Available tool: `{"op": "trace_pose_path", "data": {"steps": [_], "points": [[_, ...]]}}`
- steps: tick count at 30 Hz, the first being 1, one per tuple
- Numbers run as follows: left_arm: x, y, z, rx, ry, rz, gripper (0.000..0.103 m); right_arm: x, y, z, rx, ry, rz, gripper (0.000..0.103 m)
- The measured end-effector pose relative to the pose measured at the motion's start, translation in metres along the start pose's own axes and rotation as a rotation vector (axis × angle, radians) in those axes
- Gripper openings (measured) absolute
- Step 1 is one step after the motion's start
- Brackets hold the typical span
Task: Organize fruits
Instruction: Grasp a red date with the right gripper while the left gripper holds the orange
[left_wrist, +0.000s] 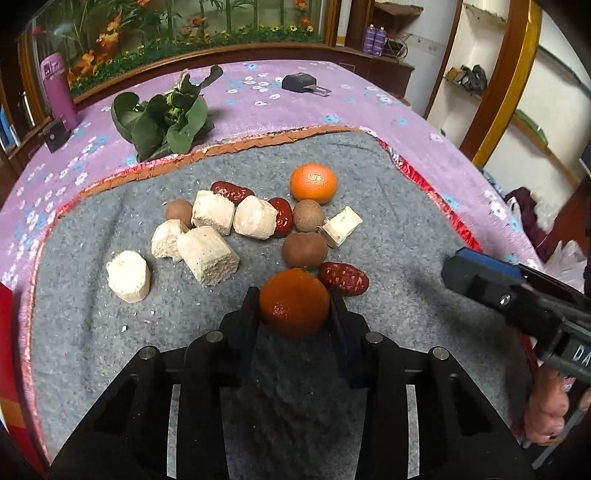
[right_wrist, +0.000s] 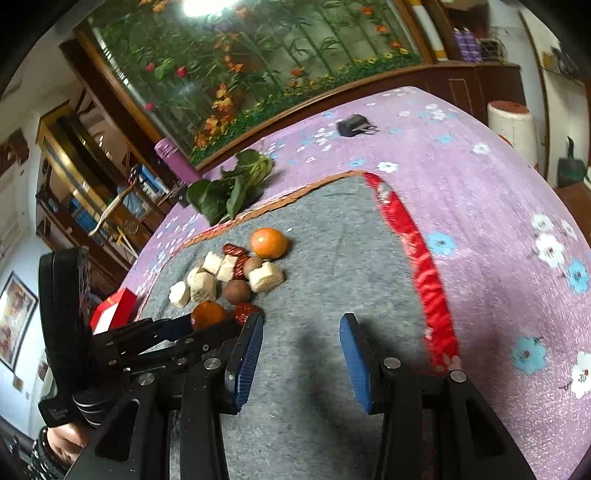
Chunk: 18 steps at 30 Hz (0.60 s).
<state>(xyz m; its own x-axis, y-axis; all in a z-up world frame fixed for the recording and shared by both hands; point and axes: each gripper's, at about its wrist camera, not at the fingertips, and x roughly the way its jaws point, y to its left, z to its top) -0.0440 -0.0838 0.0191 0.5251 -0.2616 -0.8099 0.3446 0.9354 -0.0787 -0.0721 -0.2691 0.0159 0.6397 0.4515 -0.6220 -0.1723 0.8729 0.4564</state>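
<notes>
I see a table covered by a purple floral cloth (left_wrist: 258, 107), and on it lies a grey felt mat (left_wrist: 92, 314) with a red and orange edge. Directly on the cloth I note a bunch of green leaves (left_wrist: 166, 122), a small black plug-like device (left_wrist: 301, 83) and a purple bottle (left_wrist: 59, 88) at the far edge. On the mat I record two tangerines, red dates, brown round fruits and pale cut chunks, clustered together.
</notes>
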Motion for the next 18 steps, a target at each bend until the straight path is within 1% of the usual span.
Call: {"op": "trace_pose_path", "data": {"steps": [3, 6, 10, 13, 15, 16, 18], "points": [[-0.008, 0.005, -0.004, -0.009, -0.017, -0.009, 0.034, 0.008, 0.022, 0.004, -0.074, 0.031, 0.012, 0.043], [-0.023, 0.016, -0.014, -0.024, -0.033, -0.007, 0.034, 0.022, 0.047, 0.007, -0.173, 0.076, -0.027, 0.043], [-0.049, 0.031, -0.031, -0.048, -0.046, 0.034, 0.035, 0.047, 0.067, 0.008, -0.252, 0.139, -0.074, 0.043], [-0.066, 0.042, -0.042, -0.076, -0.070, 0.044, 0.035, 0.066, 0.074, 0.007, -0.274, 0.176, -0.108, 0.035], [-0.076, 0.047, -0.049, -0.084, -0.083, 0.059, 0.035, 0.074, 0.074, 0.006, -0.274, 0.195, -0.146, 0.025], [-0.082, 0.051, -0.052, -0.089, -0.093, 0.074, 0.035, 0.075, 0.074, 0.007, -0.277, 0.192, -0.166, 0.022], [-0.090, 0.057, -0.057, -0.104, -0.112, 0.084, 0.035, 0.075, 0.075, 0.006, -0.274, 0.192, -0.180, 0.022]]}}
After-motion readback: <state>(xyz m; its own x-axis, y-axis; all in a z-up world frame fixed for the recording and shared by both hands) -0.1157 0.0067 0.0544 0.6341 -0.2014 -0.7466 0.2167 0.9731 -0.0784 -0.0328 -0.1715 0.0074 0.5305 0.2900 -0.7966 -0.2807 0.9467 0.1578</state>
